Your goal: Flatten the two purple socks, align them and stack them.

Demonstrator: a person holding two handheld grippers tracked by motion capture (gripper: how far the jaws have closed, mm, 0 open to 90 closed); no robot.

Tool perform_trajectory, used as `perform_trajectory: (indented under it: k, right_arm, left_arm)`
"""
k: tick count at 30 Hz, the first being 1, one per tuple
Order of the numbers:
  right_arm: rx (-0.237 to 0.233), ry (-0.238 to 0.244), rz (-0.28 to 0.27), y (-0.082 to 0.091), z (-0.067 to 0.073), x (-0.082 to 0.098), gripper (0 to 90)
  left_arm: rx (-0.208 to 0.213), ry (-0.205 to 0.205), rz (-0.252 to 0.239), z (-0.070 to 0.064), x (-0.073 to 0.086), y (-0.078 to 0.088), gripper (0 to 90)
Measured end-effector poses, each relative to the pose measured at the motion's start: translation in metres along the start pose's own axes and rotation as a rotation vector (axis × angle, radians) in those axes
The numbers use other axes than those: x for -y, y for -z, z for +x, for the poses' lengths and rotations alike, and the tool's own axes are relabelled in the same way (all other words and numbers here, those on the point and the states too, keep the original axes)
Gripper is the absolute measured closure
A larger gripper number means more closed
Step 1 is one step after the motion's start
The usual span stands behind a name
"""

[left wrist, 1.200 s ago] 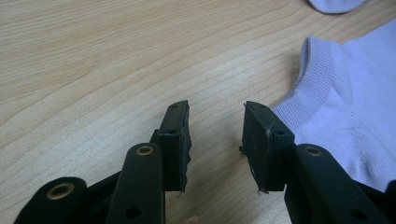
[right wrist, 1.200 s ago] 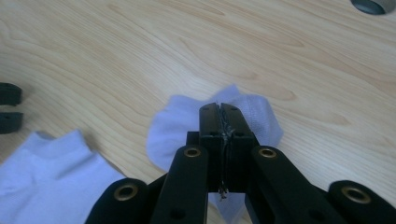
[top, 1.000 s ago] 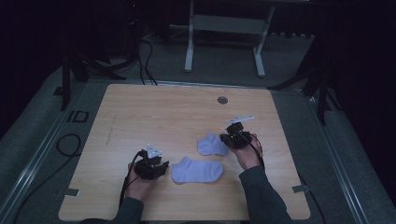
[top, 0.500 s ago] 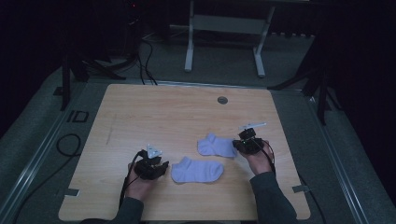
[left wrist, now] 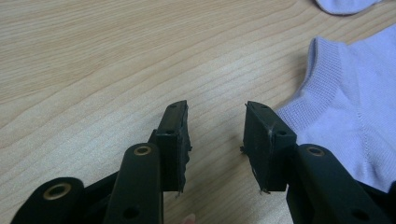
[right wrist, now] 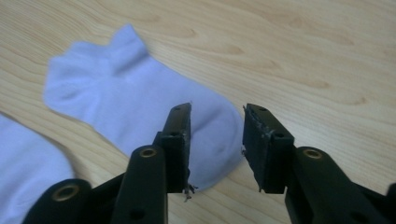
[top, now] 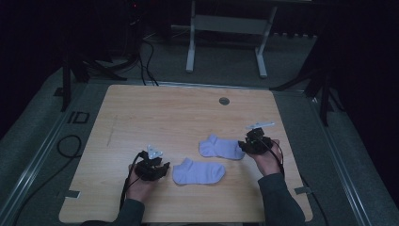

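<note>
The right gripper (top: 248,143) has just opened, releasing the far sock (top: 220,147) flat on the table (top: 164,113) beside the near sock (top: 198,172), while the left gripper (top: 162,170) waits open, empty.

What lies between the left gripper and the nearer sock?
Only bare table: the high view shows a narrow strip of wood between left gripper and nearer sock.

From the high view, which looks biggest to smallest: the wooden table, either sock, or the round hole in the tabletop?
1. Wooden table, by far the largest.
2. The two socks, nearer sock and farther sock: they look alike, so no ranking.
3. Round hole, smallest.
</note>
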State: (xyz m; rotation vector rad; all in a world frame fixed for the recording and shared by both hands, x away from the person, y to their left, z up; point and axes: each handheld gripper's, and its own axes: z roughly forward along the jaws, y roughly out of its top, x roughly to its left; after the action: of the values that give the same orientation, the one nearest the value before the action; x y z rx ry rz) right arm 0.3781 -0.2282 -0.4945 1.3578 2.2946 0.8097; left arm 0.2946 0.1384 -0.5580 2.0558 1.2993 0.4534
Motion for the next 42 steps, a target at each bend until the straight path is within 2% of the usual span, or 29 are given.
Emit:
perform_trajectory:
  k: [3,4,7,8,10,14,22,29,37,42]
  right_arm:
    - [-0.019,0.022,-0.010,0.002,0.004,-0.003,57.5]
    - [-0.032,0.047,-0.008,0.003,0.010,-0.007,56.7]
    - [-0.040,0.066,0.005,0.003,0.016,-0.010,56.5]
    - [-0.048,0.092,0.008,0.003,0.023,-0.014,55.5]
    - [-0.052,0.101,0.009,0.003,0.024,-0.016,55.4]
    - [-0.067,0.159,0.022,0.002,0.036,-0.026,50.6]
    - [-0.101,0.313,0.060,-0.009,0.055,-0.037,47.9]
    - [-0.127,0.445,0.090,-0.025,0.068,-0.041,49.9]
    - [-0.162,0.498,0.128,-0.048,0.069,-0.041,54.2]
    - [-0.172,0.502,0.153,-0.060,0.073,-0.041,52.8]
  left_arm:
    - [0.000,-0.002,0.000,0.000,0.000,0.000,60.0]
    - [0.001,-0.002,-0.001,0.000,0.000,0.000,59.9]
    - [0.000,-0.002,-0.001,0.000,0.000,0.000,59.7]
    - [-0.001,-0.003,0.000,0.000,-0.001,-0.001,59.5]
    - [0.000,-0.005,0.000,0.000,-0.001,-0.001,58.9]
    - [0.002,-0.007,0.001,-0.001,-0.001,-0.001,58.3]
    - [0.003,-0.006,0.000,0.000,-0.001,-0.001,57.9]
    - [0.002,-0.010,-0.001,-0.001,-0.001,-0.002,57.6]
    - [0.003,-0.010,-0.001,-0.001,-0.002,-0.002,57.5]
    - [0.002,-0.014,-0.001,-0.001,-0.001,-0.002,57.1]
